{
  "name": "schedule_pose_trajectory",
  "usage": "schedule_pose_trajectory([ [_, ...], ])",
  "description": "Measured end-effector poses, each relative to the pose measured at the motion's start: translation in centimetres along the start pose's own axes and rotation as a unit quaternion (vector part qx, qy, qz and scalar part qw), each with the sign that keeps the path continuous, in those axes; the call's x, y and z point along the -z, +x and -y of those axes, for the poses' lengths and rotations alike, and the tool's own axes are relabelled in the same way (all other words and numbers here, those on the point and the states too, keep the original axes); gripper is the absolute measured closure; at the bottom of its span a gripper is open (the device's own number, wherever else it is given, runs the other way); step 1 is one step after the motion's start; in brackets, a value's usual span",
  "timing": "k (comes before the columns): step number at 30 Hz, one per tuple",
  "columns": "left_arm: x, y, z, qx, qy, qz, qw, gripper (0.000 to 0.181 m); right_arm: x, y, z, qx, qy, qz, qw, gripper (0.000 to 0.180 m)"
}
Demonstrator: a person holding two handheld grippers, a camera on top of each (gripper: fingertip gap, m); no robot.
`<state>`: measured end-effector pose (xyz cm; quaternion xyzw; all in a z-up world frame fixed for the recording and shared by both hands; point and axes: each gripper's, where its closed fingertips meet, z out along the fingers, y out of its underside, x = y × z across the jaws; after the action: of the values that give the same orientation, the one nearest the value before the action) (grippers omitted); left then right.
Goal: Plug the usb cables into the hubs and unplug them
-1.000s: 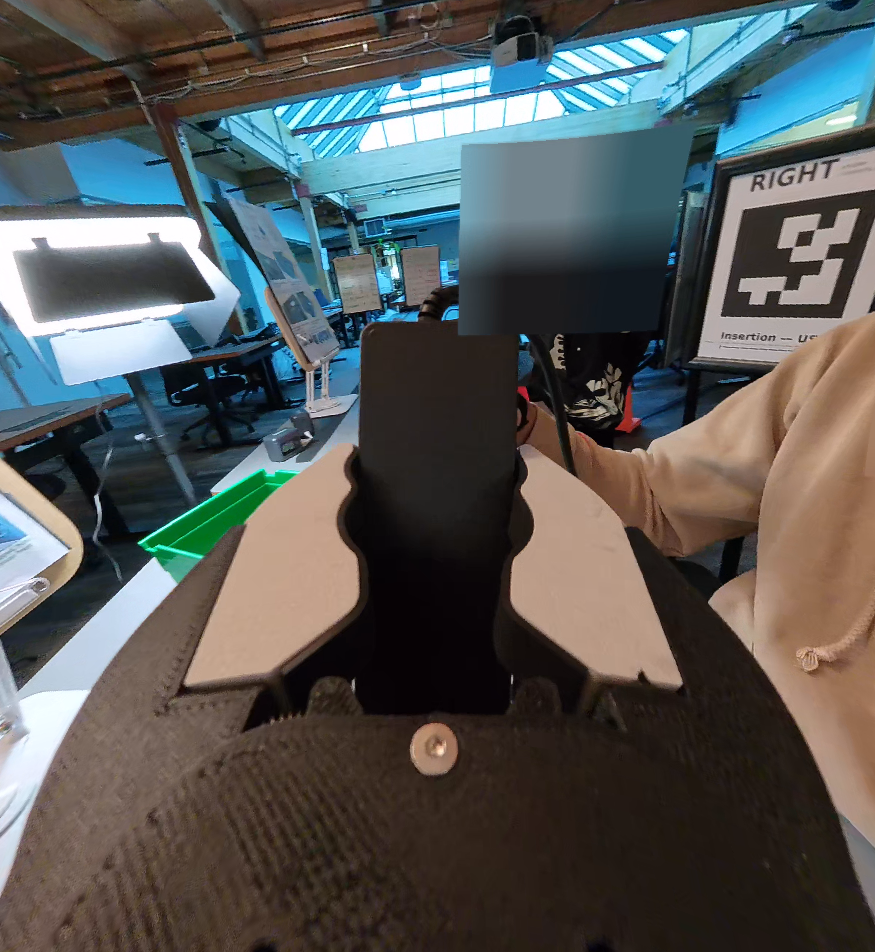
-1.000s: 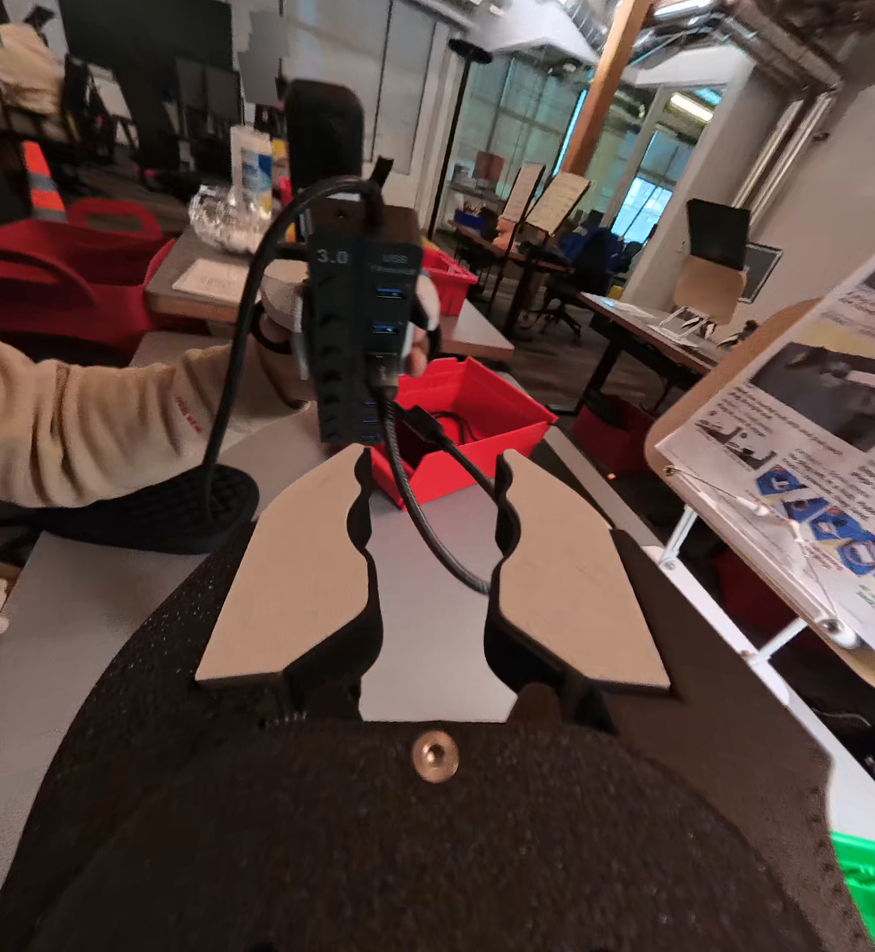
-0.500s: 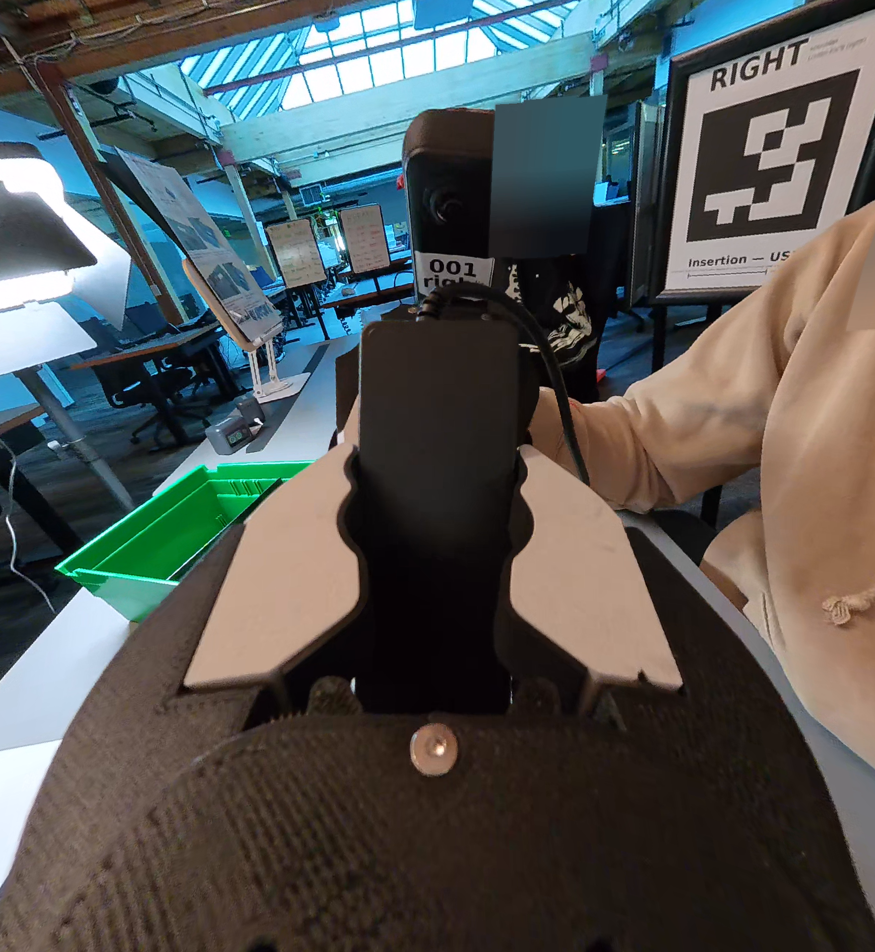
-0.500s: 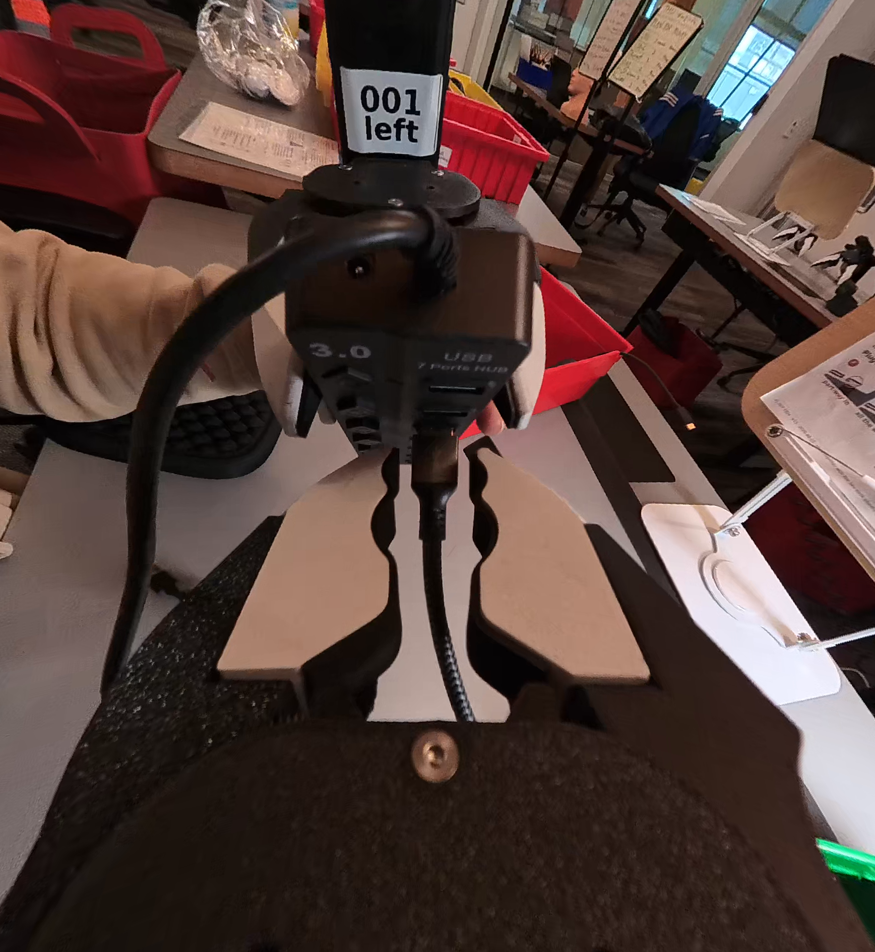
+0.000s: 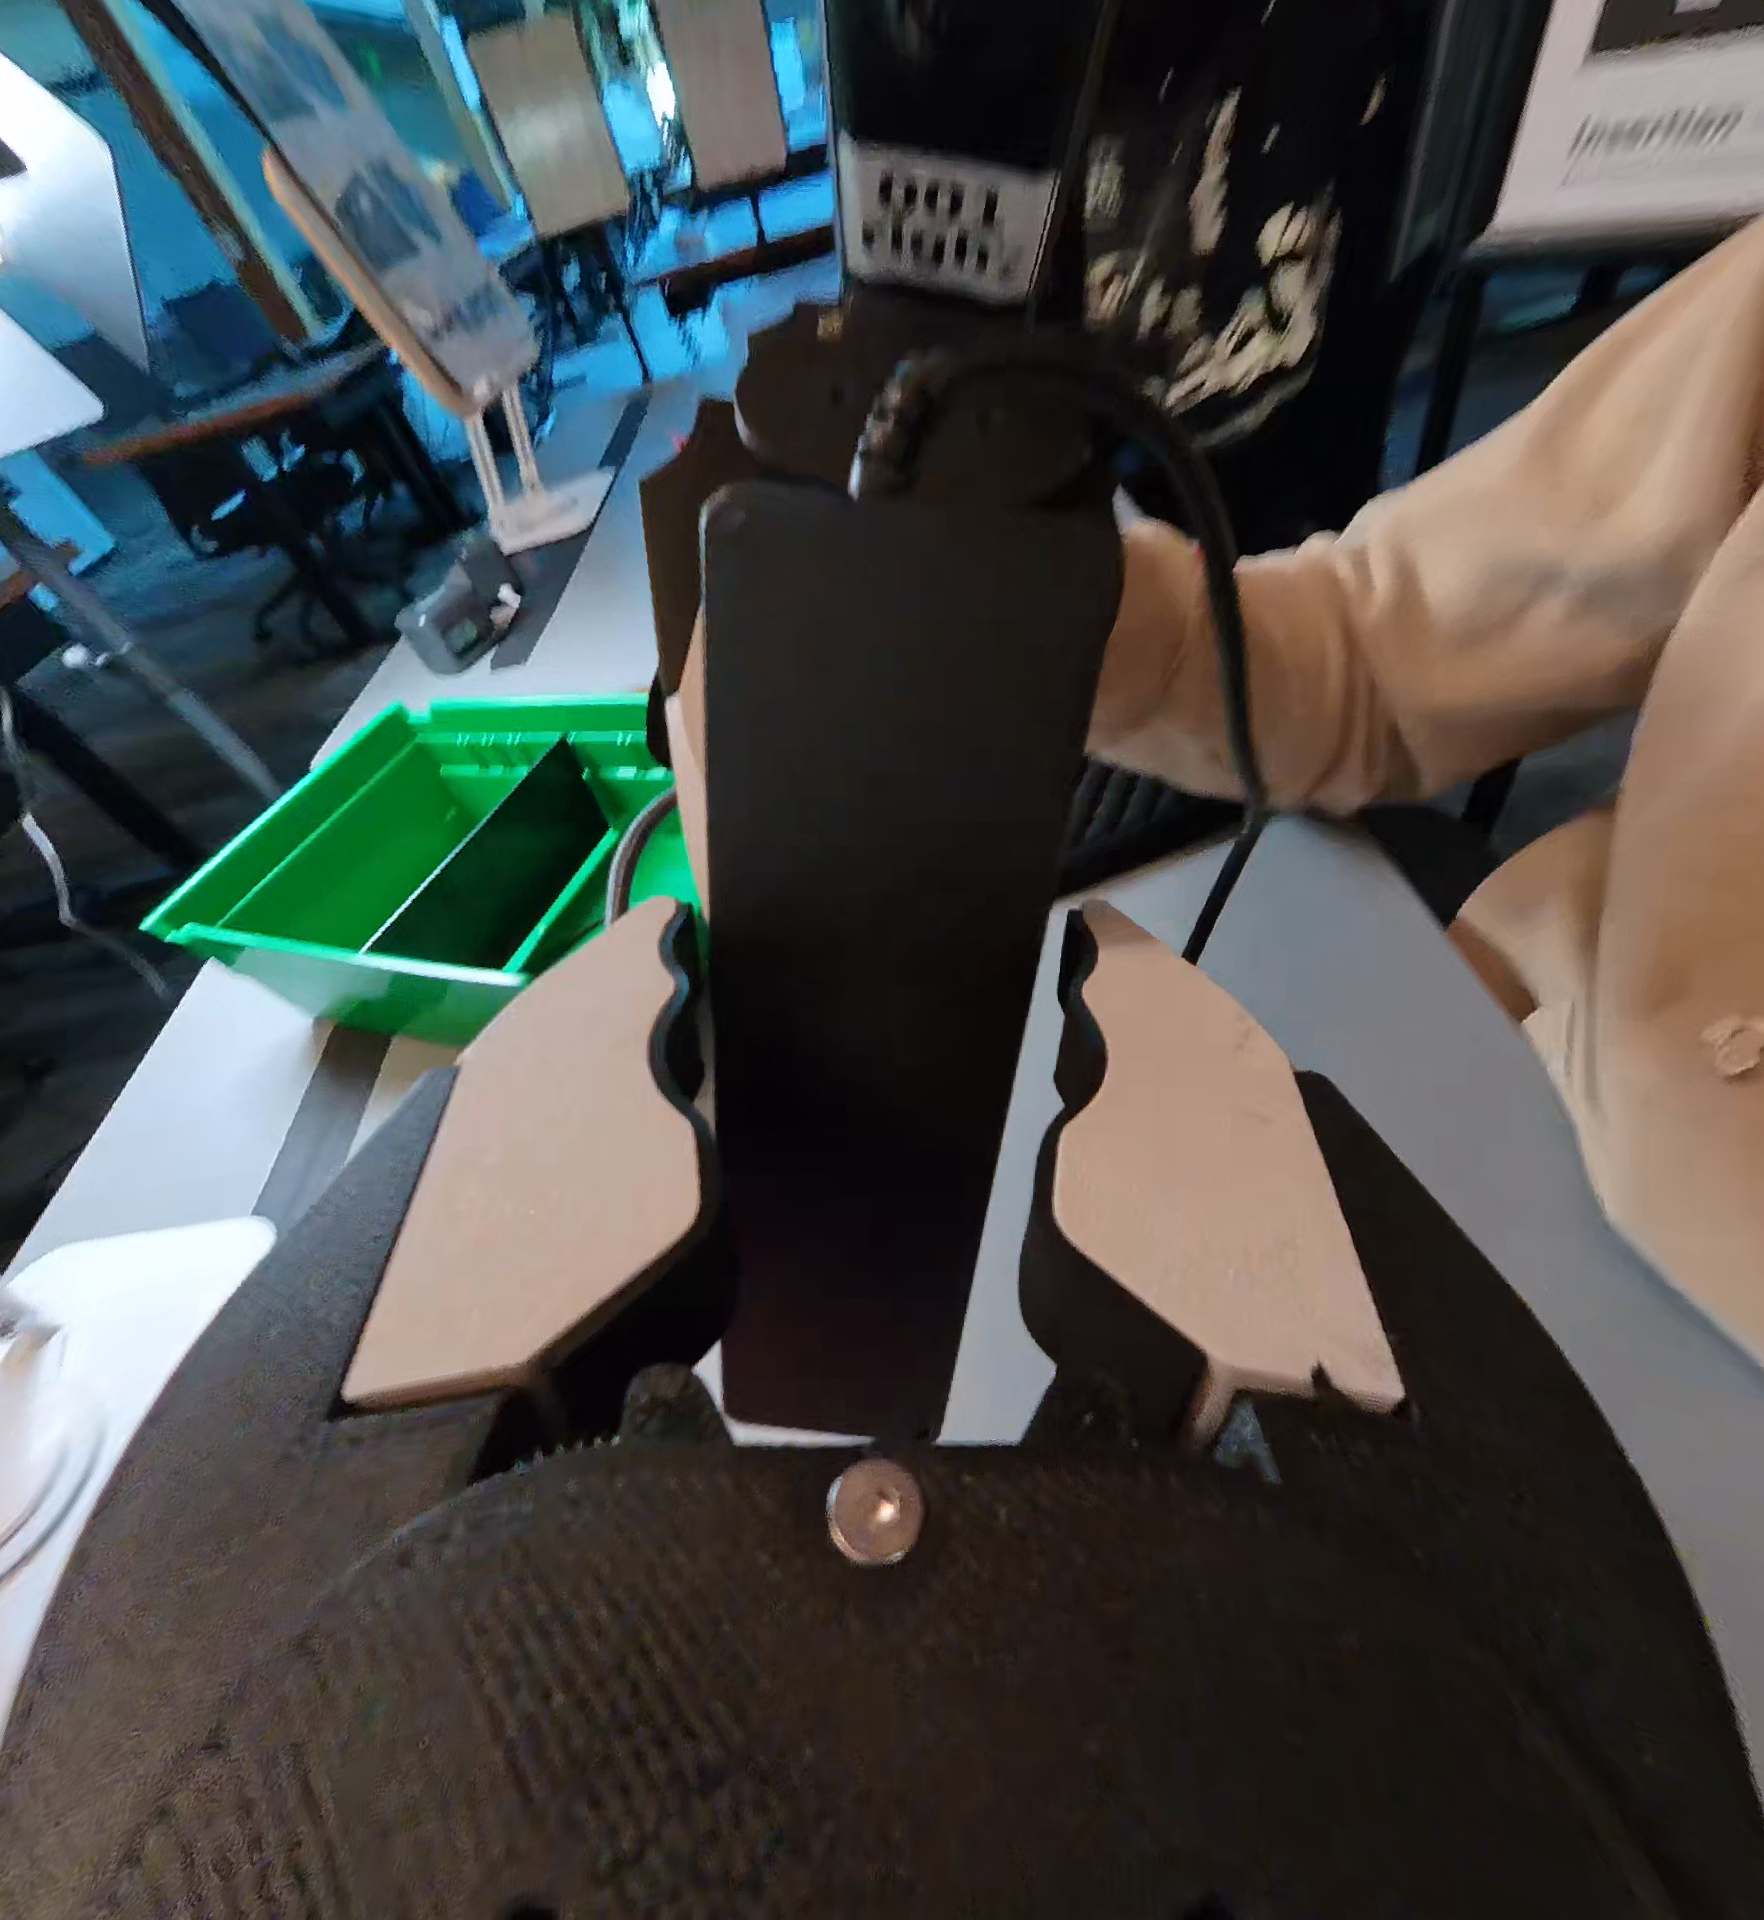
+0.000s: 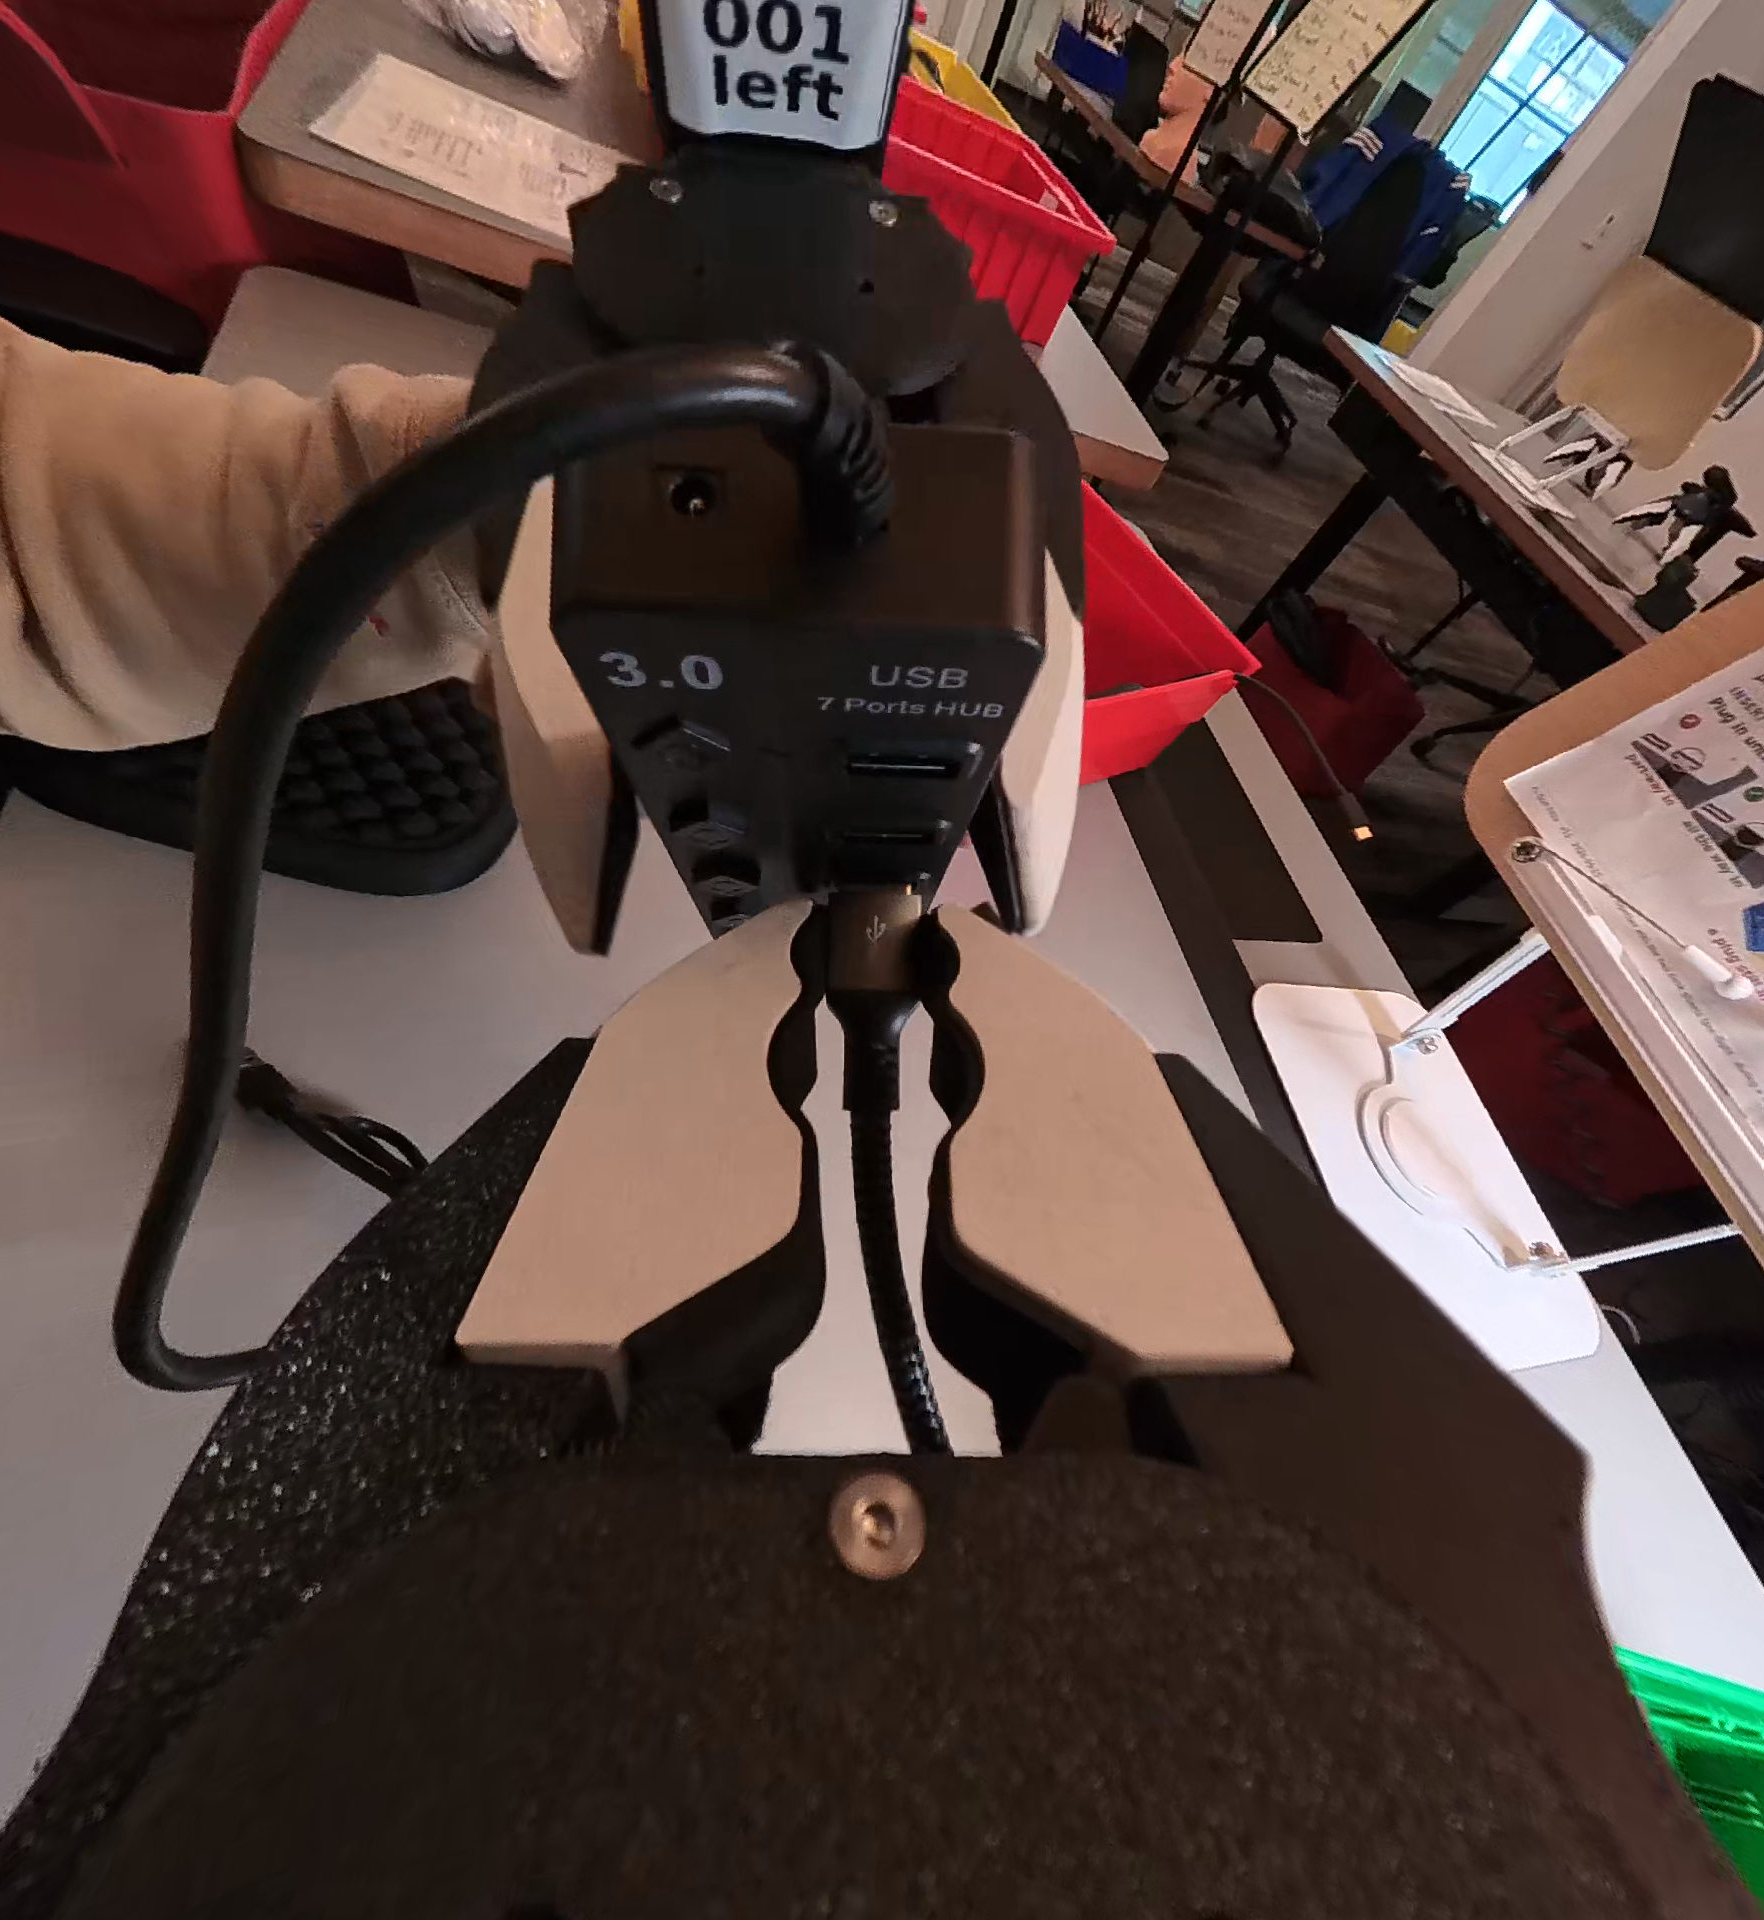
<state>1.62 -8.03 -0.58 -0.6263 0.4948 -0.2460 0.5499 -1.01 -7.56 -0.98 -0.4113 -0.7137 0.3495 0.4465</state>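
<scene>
A black USB hub (image 5: 888,831) stands upright between my left gripper's (image 5: 883,920) fingers. The left pad lies along its edge. A strip of table shows between the hub and the right pad (image 5: 1075,987), so the left gripper is open. The right wrist view shows the hub's port face (image 6: 805,675), with the left gripper's fingers on either side of it. My right gripper (image 6: 873,925) is shut on a dark USB plug (image 6: 873,940) that sits in one of the hub's lower ports. The plug's braided cable (image 6: 888,1195) runs back between my right fingers. The hub's own thick black cable (image 6: 234,831) loops down to the table.
A green divided bin (image 5: 390,883) stands on the grey table (image 5: 1273,935), left of the hub. A red bin (image 6: 1148,644) is behind the hub. An instruction board on a stand (image 6: 1688,883) with a white base (image 6: 1377,1143) stands at the right. A person's beige sleeve (image 5: 1480,623) reaches in.
My right gripper moved up to the hub and its fingers closed on the plug. My left fingers spread apart off the hub, and the left view tipped down toward the table.
</scene>
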Motion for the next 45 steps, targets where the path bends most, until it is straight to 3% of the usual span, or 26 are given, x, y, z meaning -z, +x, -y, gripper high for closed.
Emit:
schedule_pose_trajectory([
  [9,-0.5,-0.3,-1.2,-0.074,-0.071,0.047,0.994,0.123,0.1,0.0,-0.3,0.040,-0.023,-0.020,0.999,0.163],
  [20,0.2,0.6,2.1,-0.106,-0.006,0.043,0.993,0.124,1.4,-0.5,2.0,0.046,0.011,-0.020,0.999,0.162],
  [35,0.0,0.0,2.8,-0.087,0.035,0.046,0.994,0.125,1.8,0.2,1.9,0.017,0.037,0.003,0.999,0.162],
  [37,3.1,-1.2,4.9,-0.074,0.113,0.082,0.987,0.124,2.5,2.4,-1.4,0.045,-0.048,-0.045,0.997,0.162],
  [38,6.6,-1.7,6.8,-0.060,0.168,0.095,0.979,0.124,3.1,3.1,-1.7,0.023,-0.029,-0.041,0.998,0.162],
  [40,11.7,-1.9,8.0,-0.081,0.184,0.139,0.970,0.124,4.5,3.5,1.2,-0.028,0.063,-0.019,0.997,0.163],
  [45,15.2,-2.0,8.8,-0.076,0.201,0.165,0.963,0.124,4.7,2.6,2.9,-0.006,0.091,-0.021,0.996,0.163],
])
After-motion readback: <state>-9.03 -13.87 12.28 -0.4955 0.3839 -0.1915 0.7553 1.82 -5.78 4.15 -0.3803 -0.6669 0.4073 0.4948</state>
